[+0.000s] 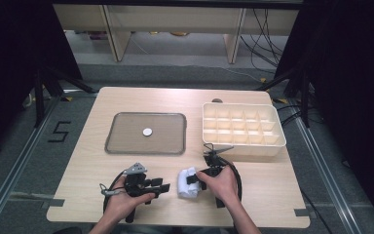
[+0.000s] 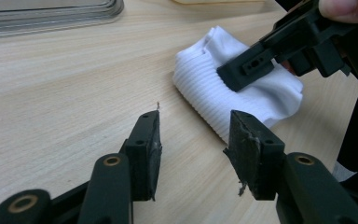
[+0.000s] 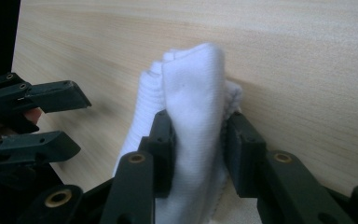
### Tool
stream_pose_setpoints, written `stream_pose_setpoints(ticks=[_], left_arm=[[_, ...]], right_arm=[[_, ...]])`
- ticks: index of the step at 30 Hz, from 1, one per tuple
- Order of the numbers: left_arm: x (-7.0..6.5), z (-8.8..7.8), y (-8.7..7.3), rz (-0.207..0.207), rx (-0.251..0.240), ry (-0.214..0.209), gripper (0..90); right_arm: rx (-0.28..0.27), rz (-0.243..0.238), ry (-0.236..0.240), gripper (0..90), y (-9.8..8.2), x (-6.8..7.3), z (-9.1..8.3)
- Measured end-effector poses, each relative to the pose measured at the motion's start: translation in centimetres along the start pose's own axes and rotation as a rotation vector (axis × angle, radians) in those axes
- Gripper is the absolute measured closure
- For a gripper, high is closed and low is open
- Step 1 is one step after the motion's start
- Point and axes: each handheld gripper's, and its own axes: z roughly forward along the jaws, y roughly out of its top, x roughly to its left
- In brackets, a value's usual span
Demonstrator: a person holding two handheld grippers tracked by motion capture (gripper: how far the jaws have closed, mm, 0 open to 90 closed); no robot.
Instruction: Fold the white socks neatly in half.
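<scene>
1. Right gripper (image 3: 196, 154) clamped on the folded white sock (image 1: 187, 183), which lies on the table's (image 1: 272, 195) near edge between the hands.
2. Left gripper (image 2: 193, 154) released, jaws apart, nothing between them, just beside the sock.
3. Behind: grey tray (image 1: 121, 144) holding a white disc (image 1: 147, 131), and a cream compartment box (image 1: 272, 146); both well apart from the sock.

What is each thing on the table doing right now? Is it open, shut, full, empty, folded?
Sock: white, folded into a bundle, pinched by the right gripper.
Right gripper: shut on the sock.
Left gripper: open, nothing between its jaws, just short of the sock.
Tray: flat on the table, holding one small white disc.
Box: open on top, its visible compartments empty.
</scene>
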Motion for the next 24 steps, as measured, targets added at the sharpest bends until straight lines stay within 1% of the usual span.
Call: stream_pose_setpoints(ticks=[1, 2, 3, 4, 5, 6, 7, 8, 9, 10, 11, 12, 13, 14, 15, 16, 17, 18, 19, 20, 21, 22, 23, 24], left_arm=[[0.1, 0.0, -0.1, 0.008, -0.005, 0.018, 53.1], [0.1, 0.0, -0.1, 0.009, -0.008, 0.021, 52.9], [0.1, 0.0, -0.1, 0.009, -0.008, 0.021, 52.3], [0.1, 0.0, -0.2, 0.015, -0.004, 0.018, 51.8], [0.1, 0.0, -0.2, 0.015, -0.004, 0.018, 51.3], [0.2, 0.1, -0.3, 0.019, -0.008, 0.018, 51.3], [0.2, 0.1, -0.3, 0.022, -0.012, 0.023, 50.6], [0.3, 0.2, -0.5, 0.034, -0.021, 0.032, 49.5], [0.3, 0.2, -0.5, 0.034, -0.021, 0.032, 49.0], [0.3, 0.2, -0.5, 0.031, -0.036, 0.039, 48.5], [0.3, 0.2, -0.5, 0.032, -0.032, 0.044, 48.1], [0.4, 0.2, -0.5, 0.036, -0.048, 0.050, 47.6], [0.4, 0.1, -0.5, 0.037, -0.051, 0.052, 47.3], [0.4, 0.1, -0.5, 0.037, -0.051, 0.052, 47.1], [0.4, 0.1, -0.4, 0.035, -0.058, 0.054, 47.1], [0.5, 0.0, -0.4, 0.043, -0.061, 0.057, 46.9], [0.5, 0.0, -0.4, 0.043, -0.061, 0.057, 46.9], [0.5, 0.0, -0.4, 0.037, -0.067, 0.063, 46.9], [0.5, 0.0, -0.5, 0.038, -0.067, 0.061, 46.9], [0.5, 0.1, -0.5, 0.040, -0.067, 0.061, 46.9], [0.5, 0.1, -0.5, 0.040, -0.067, 0.070, 46.9], [0.5, 0.1, -0.5, 0.040, -0.067, 0.070, 46.9], [0.5, 0.1, -0.5, 0.042, -0.067, 0.069, 46.9], [0.5, 0.1, -0.5, 0.045, -0.070, 0.072, 46.9]], right_arm=[[-0.006, -0.005, -0.001, 67.9, -0.1, 0.0, 0.0], [-0.012, 0.005, -0.002, 68.3, -0.1, 0.1, 0.0], [-0.012, 0.005, -0.002, 68.3, -0.1, 0.1, 0.0], [0.009, 0.034, -0.017, 69.0, -0.2, 0.3, -0.2], [0.009, 0.034, -0.017, 69.0, -0.2, 0.3, -0.2], [-0.001, 0.015, -0.015, 69.3, -0.2, 0.3, -0.2], [-0.003, 0.012, -0.016, 69.5, -0.3, 0.2, -0.2], [-0.026, 0.008, -0.023, 69.9, -0.4, 0.4, -0.2], [-0.026, 0.008, -0.023, 69.9, -0.4, 0.4, -0.2], [-0.039, -0.014, 0.010, 70.1, -0.5, 0.2, -0.2], [-0.018, 0.017, -0.007, 70.2, -0.5, 0.4, -0.4], [-0.027, 0.014, -0.008, 70.2, -0.5, 0.5, -0.4], [-0.057, -0.003, -0.010, 70.2, -0.6, 0.6, -0.2], [-0.024, 0.017, -0.002, 70.2, -0.6, 0.9, -0.5], [-0.024, 0.017, -0.002, 70.2, -0.6, 0.9, -0.5], [-0.046, -0.013, -0.038, 70.3, -0.6, 0.9, -0.7], [-0.066, -0.027, -0.052, 70.3, -0.6, 1.0, -0.7], [-0.090, -0.067, -0.044, 70.3, -0.6, 0.8, -0.8], [-0.082, -0.042, -0.064, 70.3, -0.6, 1.0, -1.0], [-0.100, -0.067, -0.053, 70.3, -0.6, 0.8, -1.0], [-0.109, -0.074, -0.053, 70.2, -0.6, 0.9, -1.1], [-0.109, -0.057, -0.054, 70.3, -0.6, 1.0, -1.4], [-0.118, -0.070, -0.060, 70.2, -0.7, 1.0, -1.5], [-0.124, -0.068, -0.051, 70.2, -0.7, 1.1, -1.8]])
